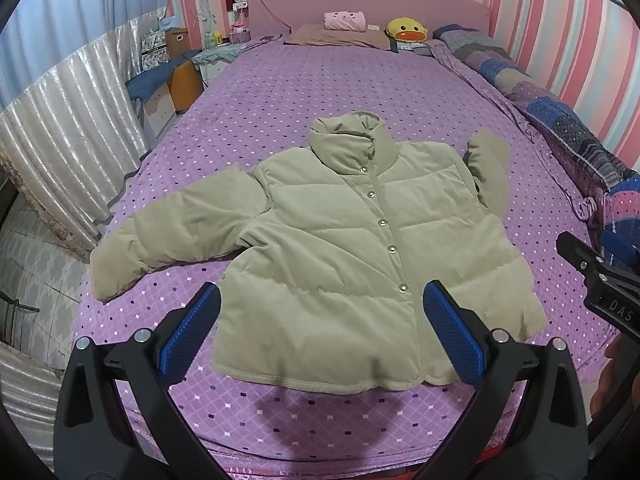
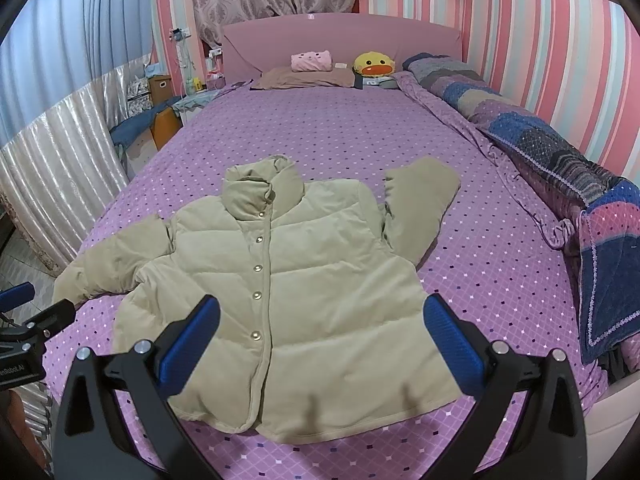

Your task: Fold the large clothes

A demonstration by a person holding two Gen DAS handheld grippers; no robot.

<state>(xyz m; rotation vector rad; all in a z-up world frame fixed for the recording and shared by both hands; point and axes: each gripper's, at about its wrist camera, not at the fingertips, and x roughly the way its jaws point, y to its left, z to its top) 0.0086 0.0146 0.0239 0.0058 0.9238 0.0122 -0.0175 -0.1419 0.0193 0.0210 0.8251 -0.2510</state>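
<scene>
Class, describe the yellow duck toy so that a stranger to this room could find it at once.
Start at the pink headboard at the far end of the purple bed. Below it, to the right of the pink roll, sits the duck toy. It alone is bright yellow, with an orange beak.

Ahead of the claws lie one jacket [image 1: 340,248] with five snaps [image 1: 391,248] and two sleeves [image 1: 168,236], and far beyond it one pillow [image 1: 336,36], one pink plush [image 1: 345,21] and one duck [image 1: 406,32].
</scene>
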